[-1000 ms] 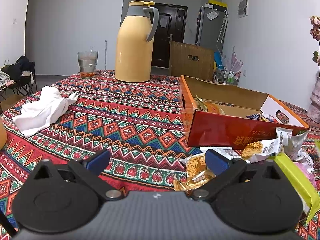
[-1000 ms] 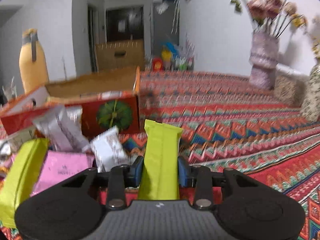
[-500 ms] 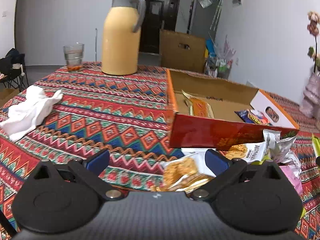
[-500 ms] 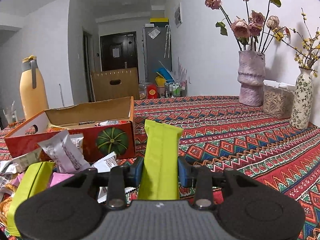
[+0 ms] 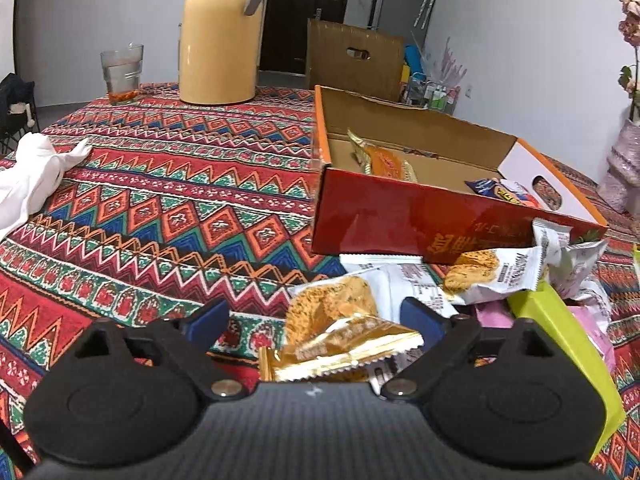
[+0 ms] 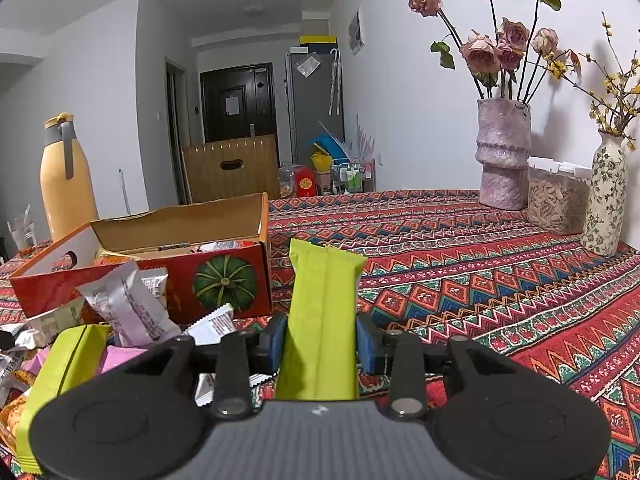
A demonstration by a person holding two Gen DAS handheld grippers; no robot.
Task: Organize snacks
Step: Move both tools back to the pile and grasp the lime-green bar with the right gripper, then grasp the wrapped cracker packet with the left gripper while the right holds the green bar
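My right gripper (image 6: 320,340) has its jaws clamped on a lime-green snack bar (image 6: 322,316), which stands upright between the blue pads, lifted off the surface (image 6: 480,280) and just right of the red cardboard box (image 6: 224,280). My left gripper (image 5: 316,322) sits low over the loose heap in front of that box (image 5: 400,220); its jaws are wide but closing, with a gold-wrapped cracker packet (image 5: 344,344) lying between them, and I see no pad pressing on it yet. Just beyond it are white cracker packets (image 5: 488,272), a second lime-green bar (image 5: 560,332) and a pink packet (image 5: 592,328), all piled touching one another against the box's front wall. Inside the box I can see an orange packet (image 5: 384,160) and a blue one (image 5: 496,190). Farther back on the patterned cloth stand a yellow thermos (image 5: 220,36) and a glass (image 5: 122,72), with a white cloth (image 5: 32,176) at the left edge. In the right view, a pink vase of roses (image 6: 504,156), a clear container (image 6: 556,196) and a floral vase (image 6: 604,200) line the wall.
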